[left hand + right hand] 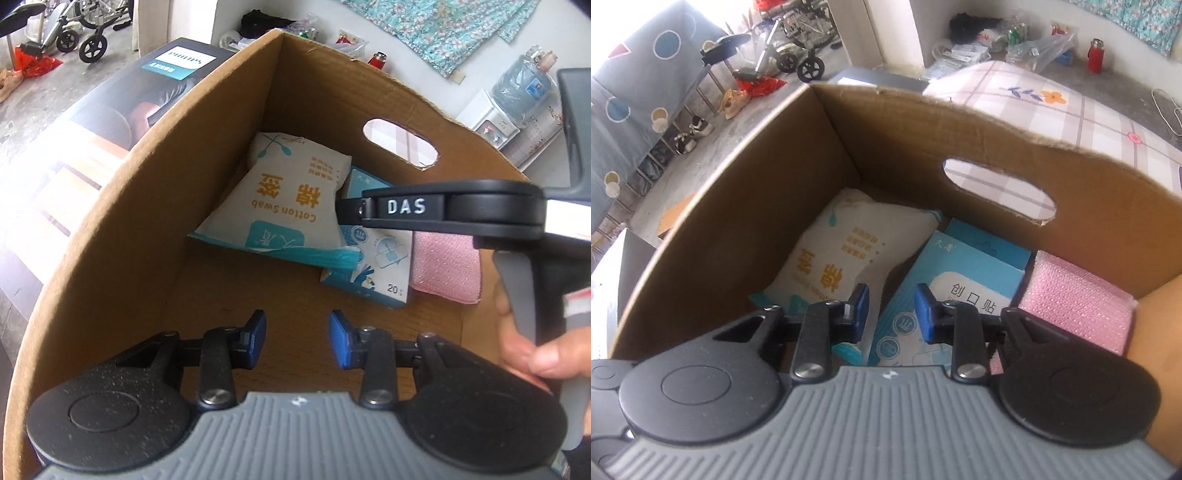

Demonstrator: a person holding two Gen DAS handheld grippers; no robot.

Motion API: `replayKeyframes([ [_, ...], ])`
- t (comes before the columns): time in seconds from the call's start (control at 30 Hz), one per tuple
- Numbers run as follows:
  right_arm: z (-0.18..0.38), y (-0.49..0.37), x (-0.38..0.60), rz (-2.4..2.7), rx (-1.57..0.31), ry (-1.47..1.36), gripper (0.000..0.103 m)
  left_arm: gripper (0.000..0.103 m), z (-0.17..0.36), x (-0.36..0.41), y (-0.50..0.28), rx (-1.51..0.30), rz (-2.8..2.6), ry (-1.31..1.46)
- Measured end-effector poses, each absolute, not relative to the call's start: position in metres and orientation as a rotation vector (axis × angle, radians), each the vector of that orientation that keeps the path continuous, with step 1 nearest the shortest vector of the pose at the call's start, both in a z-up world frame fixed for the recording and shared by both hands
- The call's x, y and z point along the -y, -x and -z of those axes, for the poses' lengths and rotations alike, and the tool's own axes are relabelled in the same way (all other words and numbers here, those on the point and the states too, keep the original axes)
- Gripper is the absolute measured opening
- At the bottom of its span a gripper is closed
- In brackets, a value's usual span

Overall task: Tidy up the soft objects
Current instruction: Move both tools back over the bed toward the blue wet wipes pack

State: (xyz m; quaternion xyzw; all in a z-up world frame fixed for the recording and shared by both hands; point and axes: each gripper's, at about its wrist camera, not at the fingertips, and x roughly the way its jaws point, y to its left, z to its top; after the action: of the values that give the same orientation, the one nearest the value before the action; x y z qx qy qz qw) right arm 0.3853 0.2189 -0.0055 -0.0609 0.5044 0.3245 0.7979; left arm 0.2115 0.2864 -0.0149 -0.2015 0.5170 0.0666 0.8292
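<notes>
An open cardboard box (147,221) (738,221) holds three things. A white cotton swab bag (280,199) (842,251) leans in the far left corner. Next to it lies a blue bandage box (384,266) (964,266). A pink sponge (443,266) (1078,302) rests at the right wall. My left gripper (297,332) hangs over the bare box floor, open a little, nothing between its blue pads. My right gripper (892,306) (351,210) reaches into the box over the bag and bandage box, jaws slightly apart and empty.
A person's hand (524,343) grips the right tool's handle. A dark Philips carton (147,92) stands left of the box, and a bed with a plaid sheet (1052,107) lies behind it. A wheelchair (85,33), water dispenser (517,96) and red bottle (1095,55) stand farther off.
</notes>
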Motion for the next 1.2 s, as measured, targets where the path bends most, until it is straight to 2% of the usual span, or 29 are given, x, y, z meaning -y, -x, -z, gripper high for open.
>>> replayKeyframes([
  [0.1,0.005,-0.387,-0.220,-0.692,-1.071,0.126,0.028,0.041,0.015,-0.288,-0.213,-1.100,-0.151,0.435],
  [0.3,-0.019,-0.382,-0.197,-0.719,-1.039,0.034,0.033,0.060,0.001,-0.285,-0.204,-1.058,-0.124,0.405],
  [0.43,-0.049,-0.363,-0.164,-0.722,-0.969,-0.076,0.051,0.075,-0.019,-0.272,-0.193,-1.006,-0.074,0.357],
  [0.53,-0.069,-0.339,-0.131,-0.722,-0.893,-0.166,0.058,0.083,-0.036,-0.259,-0.179,-0.946,-0.032,0.315],
  [0.63,-0.086,-0.312,-0.091,-0.705,-0.809,-0.235,0.075,0.086,-0.053,-0.245,-0.162,-0.867,-0.016,0.278],
  [0.77,-0.101,-0.279,-0.033,-0.649,-0.714,-0.280,0.081,0.090,-0.075,-0.221,-0.138,-0.760,0.041,0.207],
  [1.0,-0.100,-0.231,0.093,-0.477,-0.630,-0.377,0.082,0.090,-0.099,-0.155,-0.104,-0.670,0.201,0.101],
  [1.2,-0.067,-0.181,0.187,-0.351,-0.646,-0.427,0.082,0.090,-0.098,-0.083,-0.082,-0.620,0.320,0.035],
])
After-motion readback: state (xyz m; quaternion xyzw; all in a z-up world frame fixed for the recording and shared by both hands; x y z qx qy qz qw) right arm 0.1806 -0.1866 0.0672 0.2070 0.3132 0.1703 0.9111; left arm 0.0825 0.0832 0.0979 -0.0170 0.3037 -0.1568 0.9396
